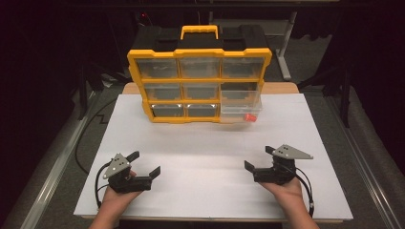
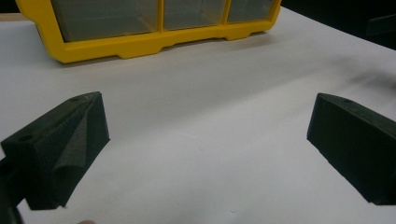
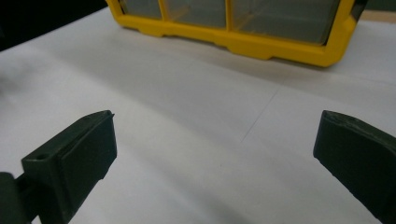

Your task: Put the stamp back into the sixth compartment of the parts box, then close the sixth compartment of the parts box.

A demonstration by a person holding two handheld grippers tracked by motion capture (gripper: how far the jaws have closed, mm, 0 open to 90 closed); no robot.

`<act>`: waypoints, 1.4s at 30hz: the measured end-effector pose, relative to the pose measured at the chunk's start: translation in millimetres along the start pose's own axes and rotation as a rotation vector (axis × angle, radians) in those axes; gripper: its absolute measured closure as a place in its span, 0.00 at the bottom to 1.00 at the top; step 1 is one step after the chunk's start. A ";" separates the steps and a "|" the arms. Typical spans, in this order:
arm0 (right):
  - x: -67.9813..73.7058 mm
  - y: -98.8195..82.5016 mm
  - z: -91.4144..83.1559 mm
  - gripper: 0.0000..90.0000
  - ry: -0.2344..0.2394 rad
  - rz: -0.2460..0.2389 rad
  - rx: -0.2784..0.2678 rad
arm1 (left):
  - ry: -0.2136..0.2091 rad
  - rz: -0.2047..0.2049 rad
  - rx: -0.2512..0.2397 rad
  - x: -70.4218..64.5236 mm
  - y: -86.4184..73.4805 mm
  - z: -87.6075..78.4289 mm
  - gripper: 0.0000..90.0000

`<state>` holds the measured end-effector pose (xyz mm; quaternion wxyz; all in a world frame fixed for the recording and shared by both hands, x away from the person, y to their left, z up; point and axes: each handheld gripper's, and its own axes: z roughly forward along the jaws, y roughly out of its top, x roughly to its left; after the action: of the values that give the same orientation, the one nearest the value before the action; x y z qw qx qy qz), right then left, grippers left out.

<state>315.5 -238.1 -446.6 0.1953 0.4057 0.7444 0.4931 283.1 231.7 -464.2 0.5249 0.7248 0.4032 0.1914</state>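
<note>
Yellow-framed organizer [image 1: 199,53], clear drawers, red piece [image 1: 250,117], white table [image 1: 205,143], black claws

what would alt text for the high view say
A yellow drawer organizer stands at the far side of a white table, its bottom-right clear drawer pulled out with something small and red inside. Nearer, two hands hold the left tongs and right tongs open, apart.

Yellow organizer [image 1: 199,86] upright (one drawer [image 1: 241,106] out).

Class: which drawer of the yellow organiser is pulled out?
The bottom-right drawer of the organiser: it juts forward, holding something orange; the others sit flush.
</note>
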 end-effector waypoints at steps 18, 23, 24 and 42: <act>2.2 -9.0 -7.0 0.00 -0.014 -0.050 -0.065 | 0.038 0.017 0.012 -3.7 0.7 3.9 0.00; 1.9 -9.6 -5.3 0.00 -0.025 -0.050 -0.047 | 0.050 0.022 0.021 -2.6 0.3 5.9 0.00; 1.8 -10.1 -5.2 0.00 -0.030 -0.054 -0.044 | 0.049 0.018 0.016 -2.8 0.3 5.9 0.00; 4.3 -11.2 -5.2 0.01 -0.041 -0.073 -0.041 | 0.036 0.026 -0.002 -4.2 3.1 4.8 0.00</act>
<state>304.7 -239.7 -453.9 0.2367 0.3841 0.7442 0.4926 285.1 225.1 -462.6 0.5156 0.7260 0.4030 0.2114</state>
